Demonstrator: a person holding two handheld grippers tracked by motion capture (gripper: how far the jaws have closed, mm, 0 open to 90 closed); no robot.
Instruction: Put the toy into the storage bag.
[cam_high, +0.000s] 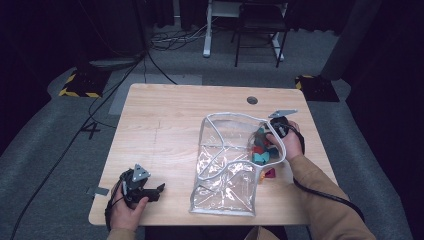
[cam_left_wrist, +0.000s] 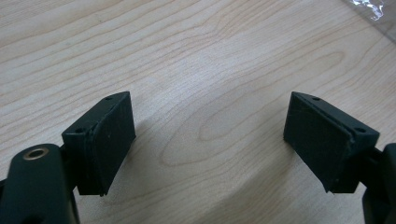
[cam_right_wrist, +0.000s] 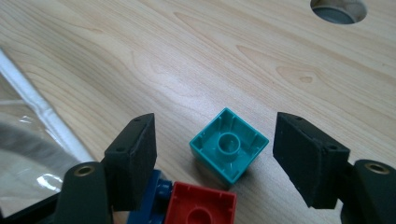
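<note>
Right gripper view: right tool (cam_right_wrist: 215, 158) spread apart around upturned teal brick (cam_right_wrist: 229, 144); left tool (cam_left_wrist: 210, 144) apart.

We see a teal block (cam_right_wrist: 229, 150) lying upside down on the wood, hollow underside up. It sits just beside a red block (cam_right_wrist: 201, 209), perhaps touching.

floor: grey carpet (cam_high: 45, 145) | dark curtains (cam_high: 385, 50) | chair (cam_high: 260, 30) | cables (cam_high: 170, 40)

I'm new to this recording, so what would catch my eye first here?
A clear plastic bag with white edging lies across the wooden table. At its right edge sits a heap of toy blocks. The right claw stands open around a teal block lying hollow side up, beside a red block.
</note>
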